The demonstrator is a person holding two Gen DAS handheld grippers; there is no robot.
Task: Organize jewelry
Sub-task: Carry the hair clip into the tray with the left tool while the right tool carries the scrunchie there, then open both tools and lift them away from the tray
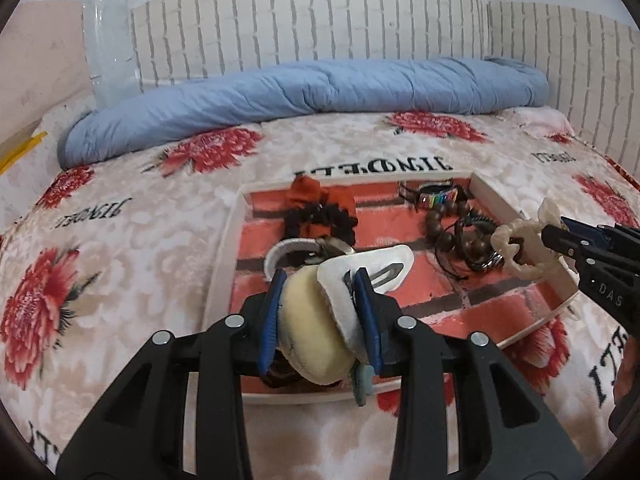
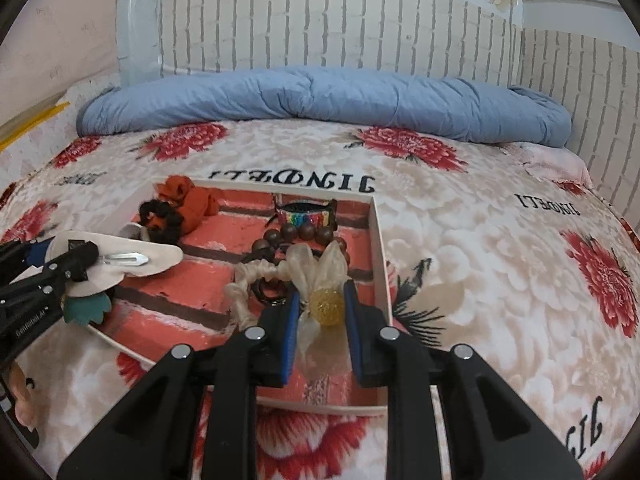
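White brick-pattern wallpaper stands behind a bed, and a rolled blue quilt lies along its far edge. On the flowered blanket rests a shallow white tray with a red brick print inside.

Both tongs are closed on something. The left gripper pinches a plush hair clip, cream and white, with a metal snap clip showing at its front (a small teal piece hangs below it). This clip is held above the near left part of the tray. The right gripper pinches a cream scrunchie at its bow with the yellow glitter ball, above the near right part of the tray, close to the right wall.

Inside the tray lie a brown bead bracelet, a rainbow bracelet behind it, an orange fabric piece and a black scrunchie in the far left corner.
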